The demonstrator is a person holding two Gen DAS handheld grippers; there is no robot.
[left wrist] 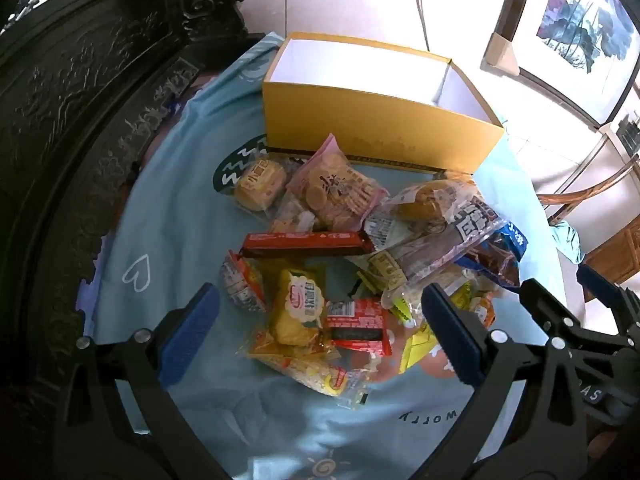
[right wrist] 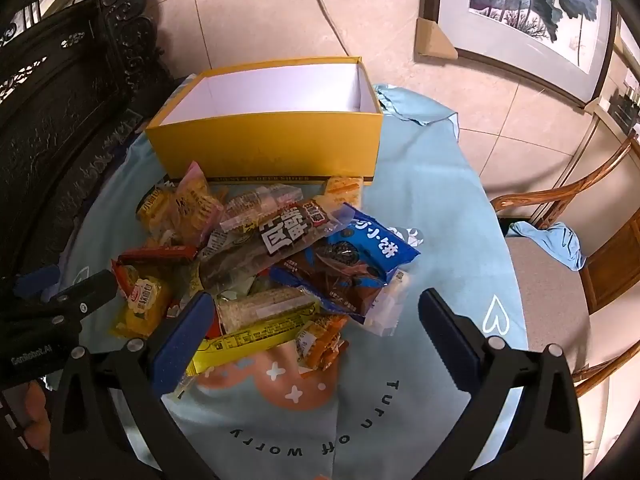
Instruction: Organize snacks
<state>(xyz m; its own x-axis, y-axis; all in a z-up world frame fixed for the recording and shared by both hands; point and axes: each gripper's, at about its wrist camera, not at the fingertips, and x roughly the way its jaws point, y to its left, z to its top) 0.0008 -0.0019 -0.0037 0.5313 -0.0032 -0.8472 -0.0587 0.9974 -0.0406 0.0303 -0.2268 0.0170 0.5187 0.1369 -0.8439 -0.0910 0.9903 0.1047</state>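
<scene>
A pile of wrapped snacks lies on a round table with a light blue cloth. Behind it stands an open yellow box, empty inside; it also shows in the right wrist view. My left gripper is open, hovering above the pile's near side over a yellow cake pack and a red wafer pack. My right gripper is open above a yellow bar, close to a blue cookie bag. Neither holds anything.
Dark carved wooden furniture stands to the left of the table. A wooden chair with a blue cloth on its seat stands to the right. Framed pictures lean on the tiled floor beyond.
</scene>
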